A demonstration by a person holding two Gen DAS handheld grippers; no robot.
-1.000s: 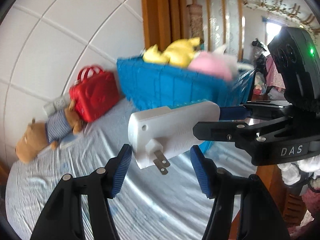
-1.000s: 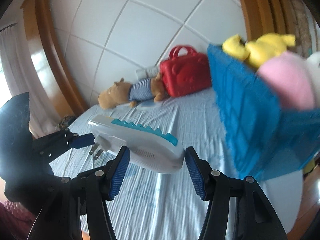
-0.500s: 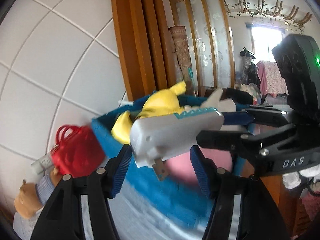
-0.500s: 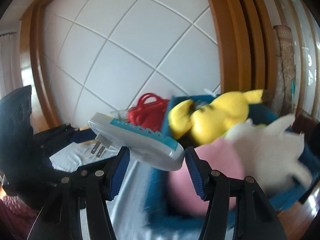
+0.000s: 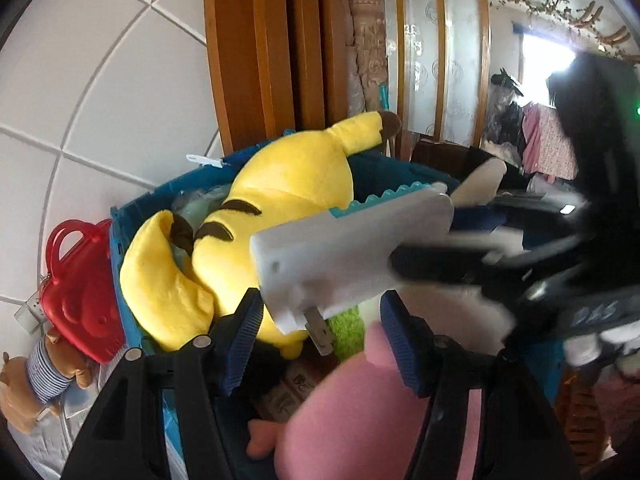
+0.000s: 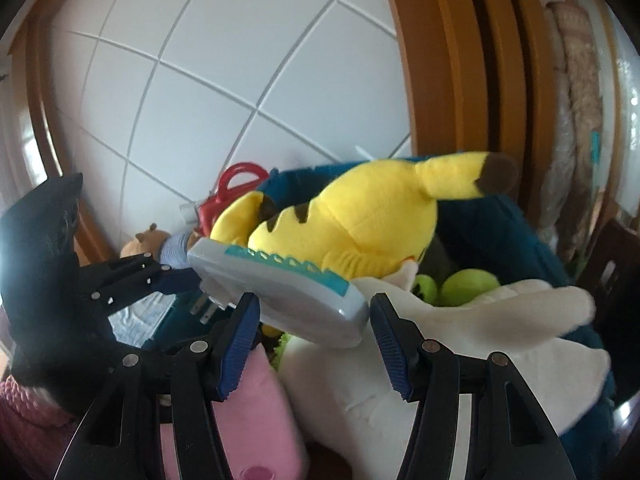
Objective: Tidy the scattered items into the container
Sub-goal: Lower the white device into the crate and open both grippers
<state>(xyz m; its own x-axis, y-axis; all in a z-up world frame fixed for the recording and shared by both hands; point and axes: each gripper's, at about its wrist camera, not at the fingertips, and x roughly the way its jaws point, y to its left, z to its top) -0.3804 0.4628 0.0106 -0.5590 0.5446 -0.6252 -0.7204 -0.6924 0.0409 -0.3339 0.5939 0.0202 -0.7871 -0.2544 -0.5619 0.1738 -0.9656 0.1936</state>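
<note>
A white plug-in device with a teal toothed strip (image 5: 344,256) is held between both grippers above the blue basket (image 5: 132,216). It also shows in the right wrist view (image 6: 280,292). My left gripper (image 5: 320,340) and my right gripper (image 6: 312,332) each press one end of it, plug prongs pointing down. The basket (image 6: 500,224) holds a yellow plush (image 5: 256,248), a pink plush (image 5: 368,420) and a white plush (image 6: 460,344).
A red toy bag (image 5: 76,292) and a brown striped plush bear (image 5: 36,380) lie on the bed left of the basket. A white tiled wall (image 6: 240,80) and a wooden frame (image 5: 272,48) stand behind. Green balls (image 6: 468,284) sit deep in the basket.
Both grippers have carried the plug-in device from low over the bed up and over the basket; the plush toys now lie right under it.
</note>
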